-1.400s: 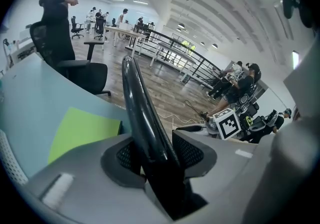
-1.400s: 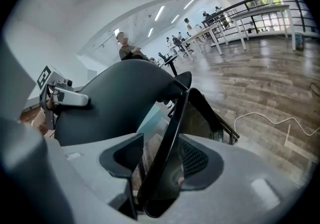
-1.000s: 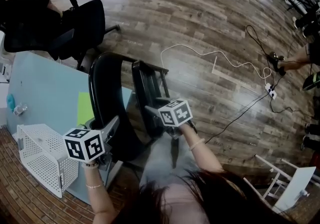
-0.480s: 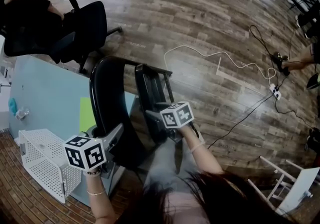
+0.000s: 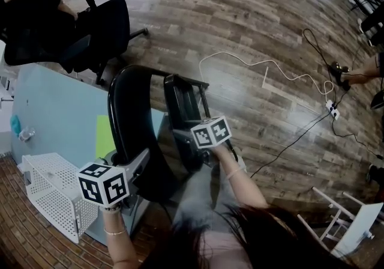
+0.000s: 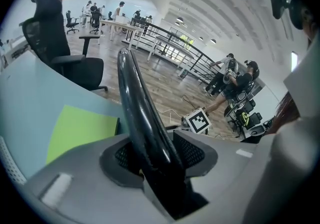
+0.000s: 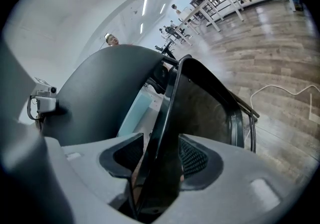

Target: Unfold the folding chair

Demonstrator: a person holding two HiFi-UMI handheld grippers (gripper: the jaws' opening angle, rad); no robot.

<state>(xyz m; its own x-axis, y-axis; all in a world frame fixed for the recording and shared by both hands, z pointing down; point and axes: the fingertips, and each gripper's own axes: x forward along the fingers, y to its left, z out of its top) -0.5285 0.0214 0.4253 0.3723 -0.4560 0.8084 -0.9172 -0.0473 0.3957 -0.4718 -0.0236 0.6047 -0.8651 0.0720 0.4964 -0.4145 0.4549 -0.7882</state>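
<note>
Right gripper (image 7: 157, 160) has eased down a touch and rolled with the seat (image 7: 200, 113); left gripper (image 6: 159, 154) hasn't shifted. Left jaws have just been opening a little. The backrest (image 6: 137, 98) rim is between them and the pads look to be on it both sides, so a wide hold, not a release. Right jaws are clamped on the seat's thin edge.

Chair (image 5: 135, 117) stands on the floor just beside the surface (image 5: 54, 111), only part open: seat near upright, close to the backrest. My read: early in the unfold.

Risks from here:
- Seat edge is thin and glossy. As it swings down, its angle to my right jaws changes and it could twist out.
- Left hold has gone slacker. If the backrest slips, nothing steadies the frame, and the chair could skate on the wood floor or tip toward me.
- Legs spreading right beside the surface could snag its edge and stall the hinge.
</note>
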